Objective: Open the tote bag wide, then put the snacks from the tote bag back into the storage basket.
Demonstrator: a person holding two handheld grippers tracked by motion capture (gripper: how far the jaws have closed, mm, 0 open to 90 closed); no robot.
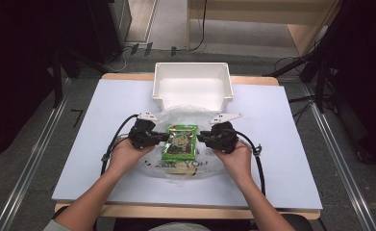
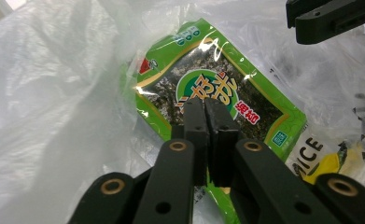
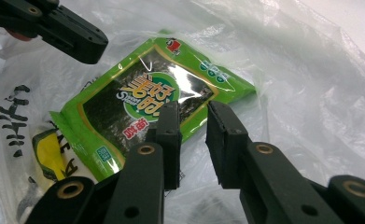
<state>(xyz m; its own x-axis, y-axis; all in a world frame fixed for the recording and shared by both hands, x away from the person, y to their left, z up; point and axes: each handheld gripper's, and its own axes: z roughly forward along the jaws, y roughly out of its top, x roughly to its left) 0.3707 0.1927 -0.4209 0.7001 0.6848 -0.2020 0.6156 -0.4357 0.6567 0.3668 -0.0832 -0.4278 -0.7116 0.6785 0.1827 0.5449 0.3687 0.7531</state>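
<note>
Fingers [image 2: 203, 135] of the left gripper [image 1: 162, 137] pinch shut, the right gripper [image 1: 201, 138] gapes, so the snack [image 1: 180, 142] may slip from the bag [image 1: 185, 114].

Two black grippers, left gripper [image 1: 159, 136] and right gripper [image 1: 203, 137], with brass-coloured rivets in the flat jaw links. On top of each, a grey three-cornered plate. Black cables trailing back. Bare forearms, grey sleeve edge.

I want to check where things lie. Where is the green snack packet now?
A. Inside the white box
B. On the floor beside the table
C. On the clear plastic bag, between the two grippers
C: the green snack packet lies on the clear plastic bag, with the left gripper and right gripper at its sides; the white box stands behind.
</note>
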